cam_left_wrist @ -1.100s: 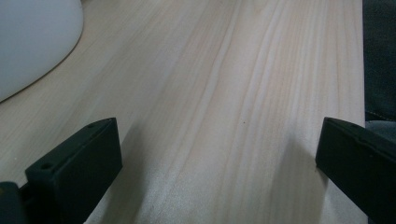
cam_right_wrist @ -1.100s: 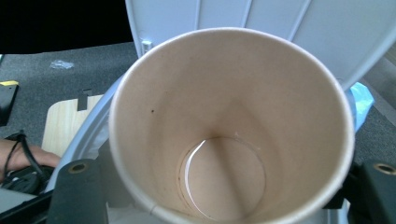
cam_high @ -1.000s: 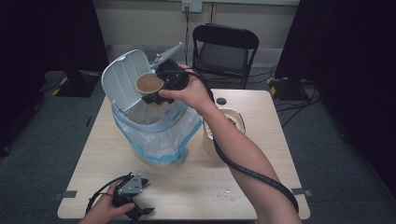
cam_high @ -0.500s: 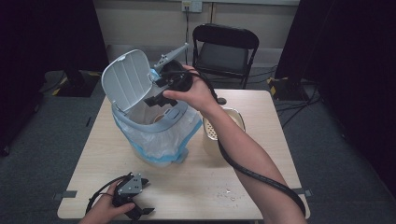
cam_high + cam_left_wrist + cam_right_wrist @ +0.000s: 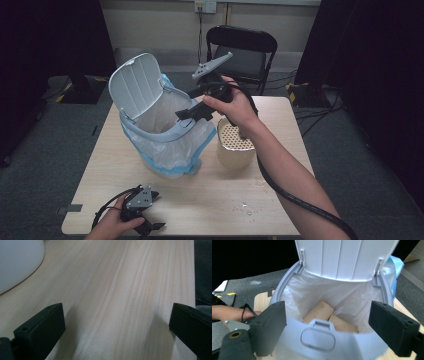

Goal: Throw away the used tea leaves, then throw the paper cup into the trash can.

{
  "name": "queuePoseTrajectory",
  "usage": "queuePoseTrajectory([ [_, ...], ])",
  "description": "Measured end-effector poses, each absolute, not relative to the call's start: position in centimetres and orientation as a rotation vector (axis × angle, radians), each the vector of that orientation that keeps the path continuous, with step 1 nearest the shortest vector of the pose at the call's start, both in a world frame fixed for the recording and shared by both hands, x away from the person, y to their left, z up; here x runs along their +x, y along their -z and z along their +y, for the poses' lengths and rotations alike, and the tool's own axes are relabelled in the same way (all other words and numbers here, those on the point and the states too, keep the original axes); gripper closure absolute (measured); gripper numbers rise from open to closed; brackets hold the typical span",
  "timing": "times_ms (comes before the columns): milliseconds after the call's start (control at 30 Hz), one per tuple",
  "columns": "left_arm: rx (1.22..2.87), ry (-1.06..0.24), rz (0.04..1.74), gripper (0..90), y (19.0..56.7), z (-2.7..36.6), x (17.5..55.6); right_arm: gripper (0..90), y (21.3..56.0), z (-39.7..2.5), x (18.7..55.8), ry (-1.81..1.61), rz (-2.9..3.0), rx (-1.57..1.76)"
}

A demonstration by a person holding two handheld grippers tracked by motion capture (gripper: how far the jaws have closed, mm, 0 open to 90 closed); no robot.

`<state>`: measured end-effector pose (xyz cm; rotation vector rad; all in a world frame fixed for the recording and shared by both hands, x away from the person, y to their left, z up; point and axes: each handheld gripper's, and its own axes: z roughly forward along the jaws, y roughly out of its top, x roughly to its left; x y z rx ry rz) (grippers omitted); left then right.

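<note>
The table [image 5: 200, 200] is carrying a white trash bin [image 5: 165, 132] with its lid flipped up, and two paper cups [image 5: 329, 317] are lying inside its liner. The right gripper [image 5: 192, 107] is hovering over the bin's front rim, jaws spread and empty; I'd be backing it straight out without snagging the bag. The left gripper [image 5: 142, 220] is resting near the bin, spread too
</note>
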<state>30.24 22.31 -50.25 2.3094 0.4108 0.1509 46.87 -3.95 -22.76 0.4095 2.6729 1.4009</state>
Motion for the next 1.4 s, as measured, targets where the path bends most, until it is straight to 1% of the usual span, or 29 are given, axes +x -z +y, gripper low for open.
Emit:
queuePoseTrajectory([
  [333,2.31,-0.151,0.411,0.0,50.2,22.3,30.2,14.3,23.7,-7.5,45.4,-1.391,2.673,0.431],
  [600,2.319,-0.156,0.401,0.0,50.2,22.3,30.3,14.3,24.8,-9.3,44.0,-1.39,2.68,0.423],
  [900,2.313,-0.157,0.402,0.0,50.3,22.3,30.3,14.3,27.1,-11.6,41.9,-1.361,2.702,0.426],
  [1200,2.317,-0.155,0.405,0.0,50.2,22.3,30.3,14.3,29.1,-13.5,40.5,-1.366,2.691,0.455],
  [1333,2.318,-0.154,0.406,0.0,50.2,22.3,30.3,14.3,30.4,-14.3,39.8,-1.372,2.687,0.471],
  [1400,2.317,-0.155,0.406,0.0,50.2,22.3,30.3,14.3,31.6,-14.8,39.4,-1.367,2.685,0.478],
])
